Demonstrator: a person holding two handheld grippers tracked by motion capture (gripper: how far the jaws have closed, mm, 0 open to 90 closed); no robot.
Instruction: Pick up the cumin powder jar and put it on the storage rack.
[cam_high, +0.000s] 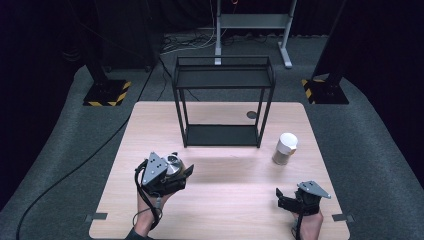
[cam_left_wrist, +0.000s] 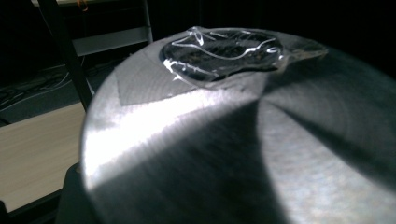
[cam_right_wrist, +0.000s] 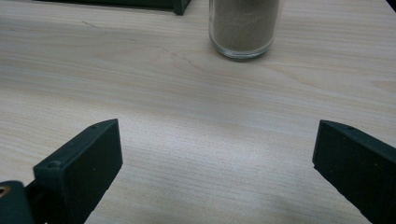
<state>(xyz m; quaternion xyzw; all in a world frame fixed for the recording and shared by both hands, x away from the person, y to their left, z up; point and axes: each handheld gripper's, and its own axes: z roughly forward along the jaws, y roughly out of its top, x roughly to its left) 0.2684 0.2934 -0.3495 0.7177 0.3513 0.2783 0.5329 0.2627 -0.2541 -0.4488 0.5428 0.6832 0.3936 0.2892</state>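
Observation:
My left gripper (cam_high: 179, 171) hangs above the front left of the wooden table (cam_high: 225, 205), shut on a round brushed-steel container (cam_high: 173, 162). In the left gripper view the steel container (cam_left_wrist: 233, 140) is very close, with a clear knob (cam_left_wrist: 224, 53) on its far side. Low at the front right, my right gripper (cam_high: 281, 196) is open with nothing between its fingers; its open jaws (cam_right_wrist: 217, 158) face bare wood. A glass jar of beige powder (cam_high: 285, 148) with a white lid stands upright beyond it, and the jar's lower part (cam_right_wrist: 244, 25) shows straight ahead.
A black two-tier wire shelf (cam_high: 223, 100) stands at the back middle of the table, its base corner (cam_right_wrist: 180, 4) left of the jar. A small round grommet (cam_high: 251, 115) sits beside it. Stands with yellow-black bases (cam_high: 107, 93) and a cable (cam_high: 60, 175) are on the floor.

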